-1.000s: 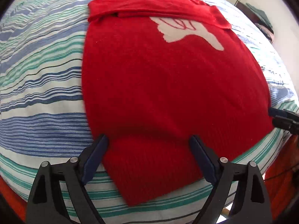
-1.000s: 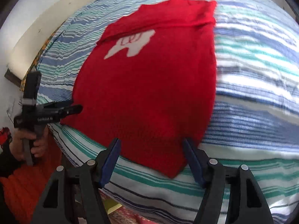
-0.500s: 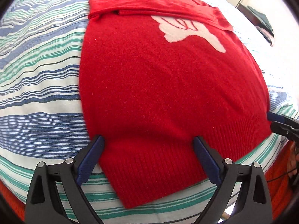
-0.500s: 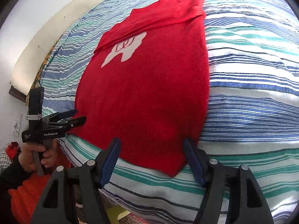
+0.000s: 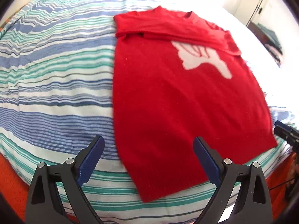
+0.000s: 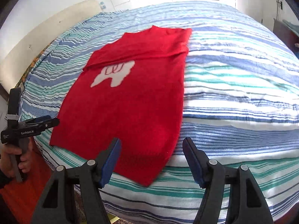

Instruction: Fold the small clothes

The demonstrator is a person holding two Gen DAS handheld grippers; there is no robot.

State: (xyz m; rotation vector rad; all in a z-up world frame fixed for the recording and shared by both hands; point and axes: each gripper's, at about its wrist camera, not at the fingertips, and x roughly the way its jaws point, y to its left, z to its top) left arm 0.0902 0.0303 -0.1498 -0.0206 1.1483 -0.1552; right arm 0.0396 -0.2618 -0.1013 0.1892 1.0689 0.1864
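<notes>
While the red sweater (image 5: 179, 100) lies flat on the bed (image 5: 56, 78), its ribbed hem points toward both tools and its neck lies at the far end. Seen from the left tool (image 5: 149, 147), the sweater's near left corner lies between the spread fingers, below them, with one fingertip (image 5: 200, 145) over the hem and the other over the bedcover just off the sweater's left edge. Seen from the right tool (image 6: 151, 145), the sweater's near right corner lies between its fingers in the same way, one fingertip (image 6: 115, 145) over the knit and the other over the stripes just right of the sweater.

The sweater is a soft, fuzzy knit, roughly rectangular as it lies, with both sleeves folded across the chest into a band below the collar. A white hand-shaped motif (image 5: 203, 57) with red lines sits just below that band. The bedcover under the sweater is woven cloth striped in blue, teal and white.

Both tools have black frames and blue pads. Each stands wide apart, holding nothing, and whether the pads touch the knit cannot be told. In the right wrist view a hand (image 6: 14, 160) grips the left tool's handle, left of the sweater's hem.
</notes>
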